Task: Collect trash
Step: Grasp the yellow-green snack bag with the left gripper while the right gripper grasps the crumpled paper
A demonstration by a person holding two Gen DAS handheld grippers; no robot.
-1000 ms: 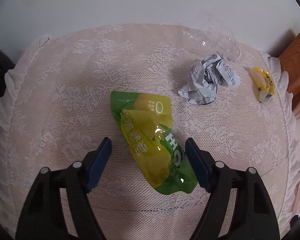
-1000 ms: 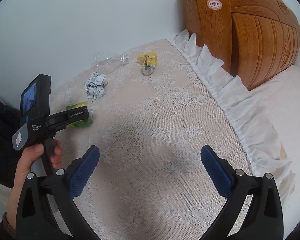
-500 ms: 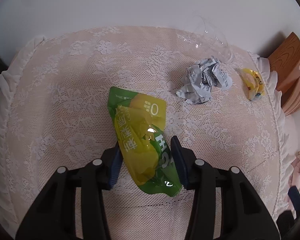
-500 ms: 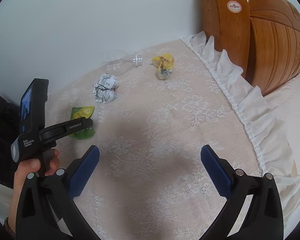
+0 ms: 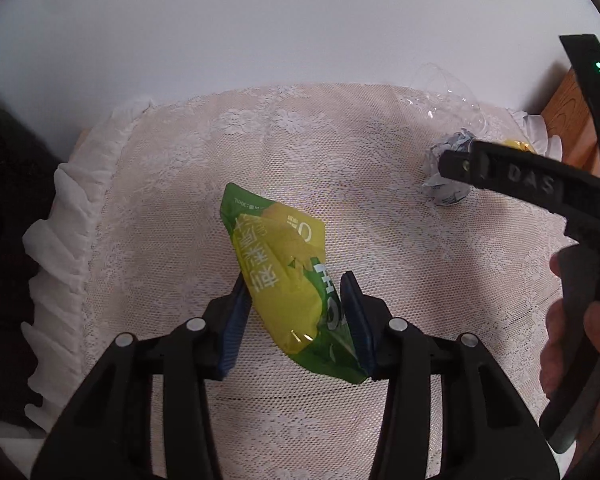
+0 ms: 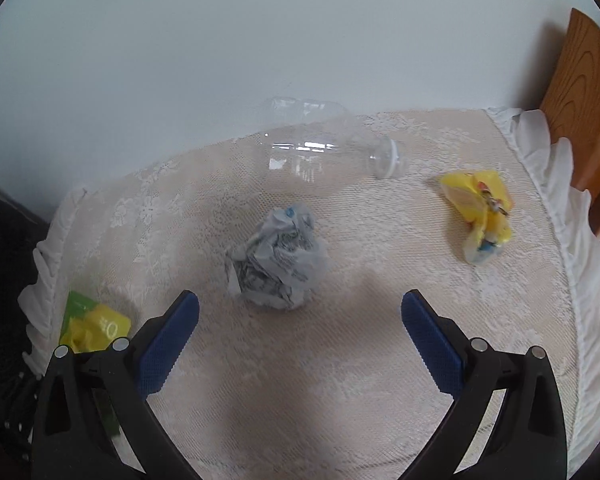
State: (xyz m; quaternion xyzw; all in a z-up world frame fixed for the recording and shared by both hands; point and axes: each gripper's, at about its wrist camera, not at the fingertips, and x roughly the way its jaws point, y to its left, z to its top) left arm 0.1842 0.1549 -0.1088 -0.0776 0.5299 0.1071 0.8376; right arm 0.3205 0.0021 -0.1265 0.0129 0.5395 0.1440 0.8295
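Your left gripper [image 5: 296, 312] is clamping the green-and-yellow snack pouch [image 5: 284, 272] across its lower half, the pouch's long axis running away from you between the fingers and slightly leftward. Your right gripper [image 6: 300, 332] is hanging with its fingers spread wide and holding nothing, and the crumpled paper ball [image 6: 278, 260] is lying on the lace bedspread [image 6: 380, 280] just ahead of it, a little left of centre. The clear bottle [image 6: 320, 152] is lying farther ahead, the yellow wrapper [image 6: 480, 212] ahead to its right, so the paper ball looks nearest for your right hand

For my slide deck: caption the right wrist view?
Open right gripper faces crumpled grey paper ball on lace cloth.
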